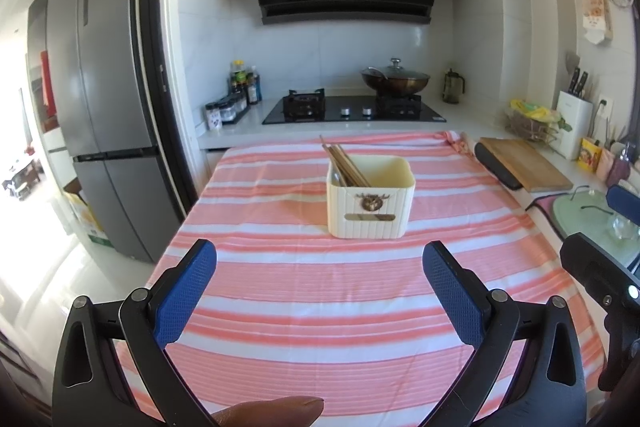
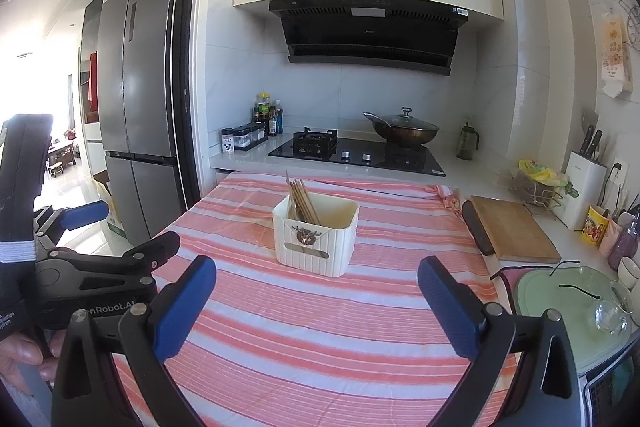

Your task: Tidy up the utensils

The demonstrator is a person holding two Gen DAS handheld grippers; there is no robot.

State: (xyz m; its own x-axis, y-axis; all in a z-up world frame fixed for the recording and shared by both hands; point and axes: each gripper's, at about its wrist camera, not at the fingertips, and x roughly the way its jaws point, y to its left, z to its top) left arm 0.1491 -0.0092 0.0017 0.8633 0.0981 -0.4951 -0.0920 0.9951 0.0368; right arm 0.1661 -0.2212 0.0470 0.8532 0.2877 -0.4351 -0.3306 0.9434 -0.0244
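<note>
**Both grippers spread wide, short of the chopstick holder**

A cream ribbed utensil holder (image 1: 370, 201) stands on the pink-and-white striped tablecloth (image 1: 320, 291), toward the far half of the table. A bundle of wooden chopsticks (image 1: 344, 167) leans in its back-left corner, tips rising above the rim. A small metal ornament and a label plate sit on its front wall.

The left gripper (image 1: 320, 287) hangs over the near part of the cloth with its blue-padded fingers (image 1: 188, 291) set wide apart and nothing between them. The holder lies ahead of it, well apart, a little right of the gap's centre line. The right gripper (image 2: 316, 301) is likewise spread with nothing held; in its view the holder (image 2: 316, 233) stands straight ahead, roughly centred, and also apart from the pads.

In the right wrist view the left gripper's black body shows at the left edge, with one blue pad visible, and part of a hand (image 2: 24, 351) gripping it below. In the left wrist view the right gripper is only partly seen at the right edge. A fingertip (image 1: 272, 413) pokes into the bottom of the left view.

The holder's inside is mostly hidden by its front wall, so whether anything but chopsticks lies in it cannot be told. The table's near edge is cut off in both views. A wooden cutting board (image 2: 516, 229) lies on the counter to the right.
</note>
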